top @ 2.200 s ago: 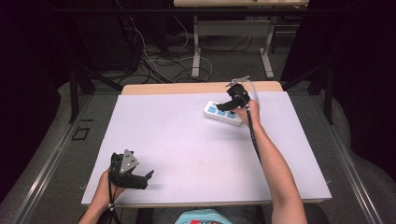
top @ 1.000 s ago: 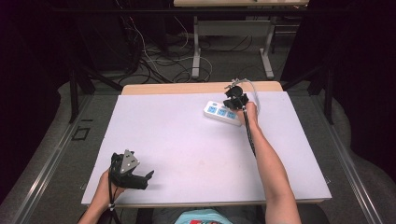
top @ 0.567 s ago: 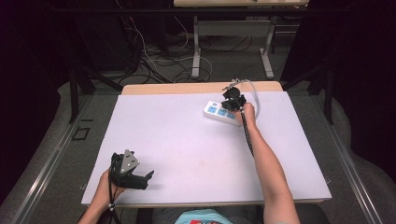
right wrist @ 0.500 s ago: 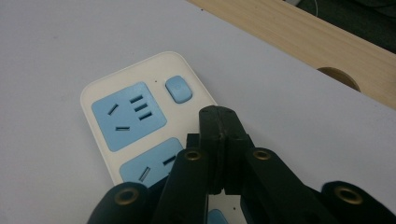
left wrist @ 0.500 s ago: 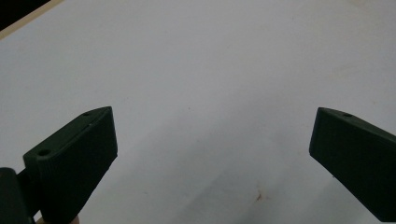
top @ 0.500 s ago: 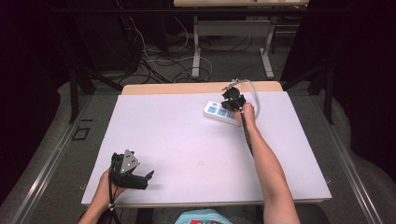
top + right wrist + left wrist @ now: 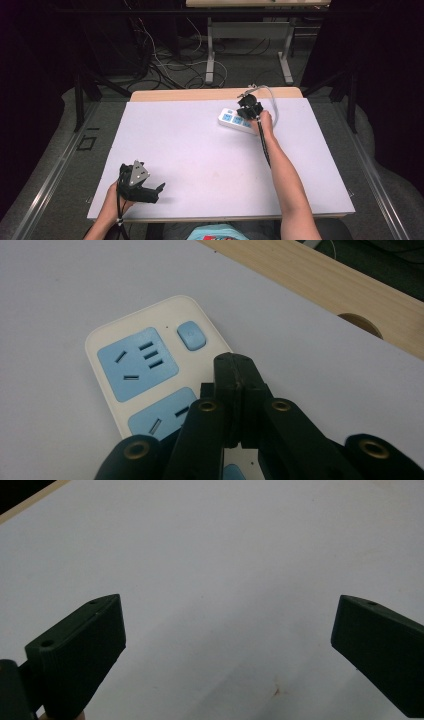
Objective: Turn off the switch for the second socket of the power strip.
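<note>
In the upper right of the high view, a white power strip (image 7: 236, 120), judged light, rigid and slippery, best gripped across its long edges, is being hovered over on the worktop (image 7: 200, 150) by the right hand-held gripper (image 7: 239, 390), fully closed and empty.
</note>
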`<state>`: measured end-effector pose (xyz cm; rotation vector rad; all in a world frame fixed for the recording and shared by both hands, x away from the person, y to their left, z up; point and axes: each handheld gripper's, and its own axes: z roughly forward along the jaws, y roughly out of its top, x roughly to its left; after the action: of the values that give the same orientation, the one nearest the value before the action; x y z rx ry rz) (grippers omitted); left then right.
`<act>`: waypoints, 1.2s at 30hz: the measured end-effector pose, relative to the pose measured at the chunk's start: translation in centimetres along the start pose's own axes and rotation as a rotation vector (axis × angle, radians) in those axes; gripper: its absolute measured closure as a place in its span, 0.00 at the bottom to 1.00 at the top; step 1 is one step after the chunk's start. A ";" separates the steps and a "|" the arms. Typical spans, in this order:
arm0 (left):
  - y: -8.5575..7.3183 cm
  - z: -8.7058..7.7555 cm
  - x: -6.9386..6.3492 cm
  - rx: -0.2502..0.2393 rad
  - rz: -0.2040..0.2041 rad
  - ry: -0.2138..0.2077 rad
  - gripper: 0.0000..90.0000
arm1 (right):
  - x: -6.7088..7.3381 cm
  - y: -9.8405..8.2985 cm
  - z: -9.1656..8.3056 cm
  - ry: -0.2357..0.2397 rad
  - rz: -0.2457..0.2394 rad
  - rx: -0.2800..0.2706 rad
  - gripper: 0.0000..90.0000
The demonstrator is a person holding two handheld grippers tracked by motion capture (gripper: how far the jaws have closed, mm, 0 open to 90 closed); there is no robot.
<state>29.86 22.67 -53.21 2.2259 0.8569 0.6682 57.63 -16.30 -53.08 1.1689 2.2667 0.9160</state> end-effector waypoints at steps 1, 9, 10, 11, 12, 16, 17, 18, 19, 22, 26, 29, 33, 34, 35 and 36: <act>0.0 0.0 0.0 0.002 -0.003 0.001 0.01 | 0.0 -0.1 0.0 0.009 0.001 0.002 1.00; 0.0 0.0 0.0 -0.006 -0.001 0.003 0.01 | 0.6 0.0 0.3 -0.003 -0.012 -0.022 1.00; 0.0 0.0 0.0 -0.003 -0.003 -0.003 0.01 | 0.7 0.0 0.3 -0.014 -0.023 -0.007 1.00; 0.0 0.0 0.0 -0.003 0.000 0.001 0.01 | 0.7 0.0 0.3 -0.020 -0.030 -0.009 1.00; 0.0 -0.1 0.0 -0.002 -0.002 0.000 0.01 | 0.6 0.0 0.3 -0.019 -0.028 -0.010 1.00; -0.1 -0.1 0.0 -0.001 -0.006 0.003 0.01 | 0.5 -0.1 0.3 -0.008 -0.010 -0.014 1.00; -0.1 -0.1 0.1 -0.001 -0.006 0.002 0.01 | 0.5 0.0 0.3 -0.003 0.001 -0.006 1.00; -0.1 -0.1 0.1 -0.001 -0.006 0.002 0.01 | 0.5 -0.1 0.4 0.000 0.014 -0.017 1.00; -0.1 -0.1 0.0 -0.001 -0.005 0.002 0.01 | 0.4 -0.1 0.4 -0.001 0.009 -0.027 1.00; -0.1 -0.1 0.0 0.001 -0.005 0.004 0.01 | 0.2 0.0 0.3 0.012 0.014 -0.006 1.00; -0.1 -0.1 0.1 0.000 -0.005 0.003 0.01 | 0.0 0.0 0.1 0.021 0.030 -0.007 1.00; -0.1 0.0 0.1 0.002 -0.002 0.000 0.01 | -0.3 -0.1 0.0 0.012 0.043 -0.009 1.00; 0.0 0.0 0.0 -0.001 0.001 -0.001 0.01 | -0.6 -0.5 -0.2 0.012 0.063 -0.010 1.00; 0.0 0.0 0.0 -0.001 0.003 0.000 0.01 | -0.7 -0.6 -0.3 0.002 0.071 -0.007 1.00; 0.0 0.0 0.0 0.003 0.001 0.001 0.01 | -0.9 -0.8 -0.4 0.016 0.064 -0.014 1.00; 0.0 0.0 0.0 0.002 0.002 0.000 0.01 | -1.0 -0.9 -0.5 0.028 0.074 -0.017 1.00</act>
<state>29.84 22.64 -53.24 2.2287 0.8564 0.6689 57.41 -17.70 -53.35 1.2469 2.2464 0.9838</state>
